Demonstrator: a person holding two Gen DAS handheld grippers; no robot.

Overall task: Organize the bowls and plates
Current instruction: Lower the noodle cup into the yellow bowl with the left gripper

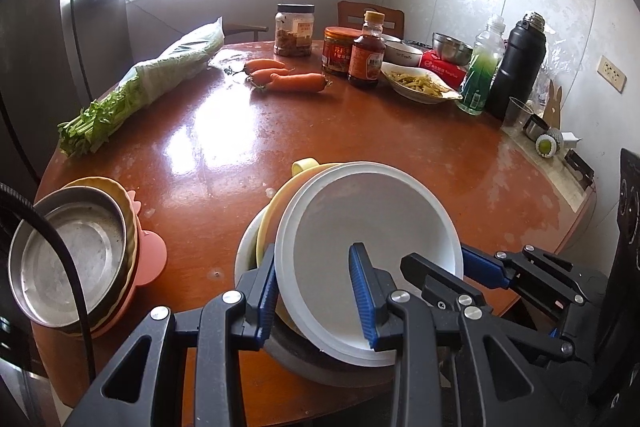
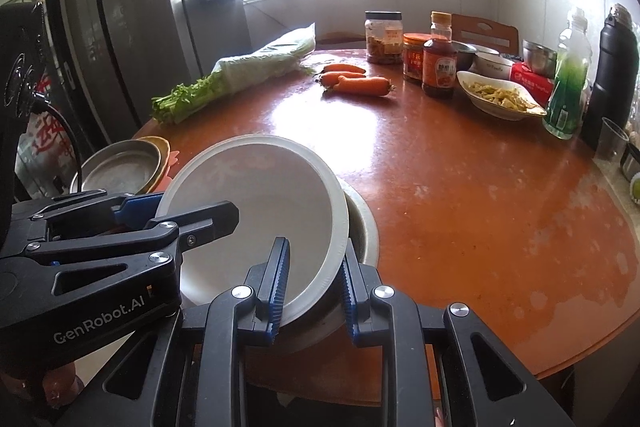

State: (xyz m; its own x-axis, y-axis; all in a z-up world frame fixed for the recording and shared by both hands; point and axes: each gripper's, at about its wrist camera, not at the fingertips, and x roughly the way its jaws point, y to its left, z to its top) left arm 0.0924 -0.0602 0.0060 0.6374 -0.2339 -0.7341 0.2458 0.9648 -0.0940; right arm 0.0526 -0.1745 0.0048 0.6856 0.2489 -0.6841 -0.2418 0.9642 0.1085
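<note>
A white plate (image 1: 372,227) lies tilted on a stack of a yellow bowl (image 1: 276,215) and a metal bowl (image 1: 320,367) at the table's near edge. My left gripper (image 1: 316,295) straddles the plate's left rim, one finger inside and one outside. My right gripper (image 2: 314,287) straddles the right rim of the same plate (image 2: 260,203) the same way. Both sets of jaws are narrowly apart around the rim; I cannot tell if they clamp it. A second stack stands at the left: a steel plate (image 1: 68,259) on yellow and pink dishes (image 1: 148,259).
The round brown table (image 1: 224,147) carries bagged celery (image 1: 140,87), carrots (image 1: 288,77), jars and a sauce bottle (image 1: 366,51), a dish of food (image 1: 420,83), bowls, a green bottle (image 1: 482,67) and a black flask (image 1: 518,63) along the far side. A fridge stands left.
</note>
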